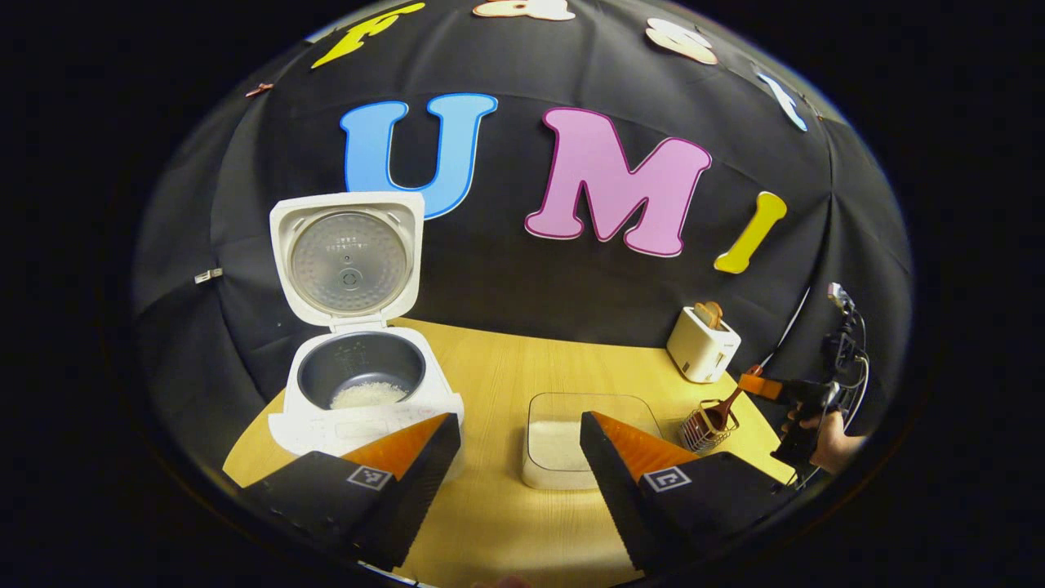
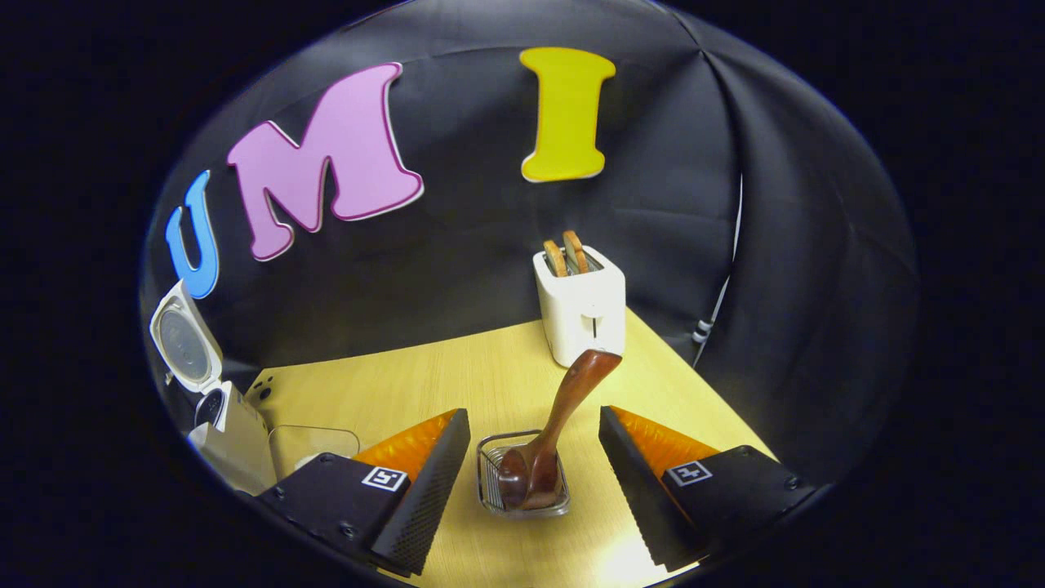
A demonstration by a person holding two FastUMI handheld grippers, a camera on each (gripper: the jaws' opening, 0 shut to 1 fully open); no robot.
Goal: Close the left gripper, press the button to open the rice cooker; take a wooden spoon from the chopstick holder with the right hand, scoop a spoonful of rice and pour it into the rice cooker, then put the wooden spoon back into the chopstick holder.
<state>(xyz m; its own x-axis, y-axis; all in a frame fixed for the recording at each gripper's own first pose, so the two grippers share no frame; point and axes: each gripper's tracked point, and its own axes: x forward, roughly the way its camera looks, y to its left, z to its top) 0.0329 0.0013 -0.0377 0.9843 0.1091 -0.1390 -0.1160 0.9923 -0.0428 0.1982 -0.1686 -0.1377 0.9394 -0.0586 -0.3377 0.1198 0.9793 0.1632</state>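
The white rice cooker (image 1: 359, 412) stands at the left with its lid (image 1: 349, 257) up and some rice (image 1: 369, 394) in the dark pot. My left gripper (image 1: 518, 418) is open in front of it, holding nothing. The wooden spoon (image 2: 571, 392) stands bowl-down in the wire chopstick holder (image 2: 490, 482), its handle leaning toward the toaster. My right gripper (image 2: 534, 412) is open, with a finger on either side of the spoon and neither touching it. The left gripper view has the right gripper (image 1: 753, 379) next to the holder (image 1: 707, 426), held by a hand (image 1: 837, 445).
A square container of rice (image 1: 571, 441) sits mid-table between the cooker and the holder. A white toaster (image 2: 581, 306) with two slices of toast stands at the back right corner. The rice cooker (image 2: 233, 441) and the container (image 2: 310, 445) lie left of the right gripper.
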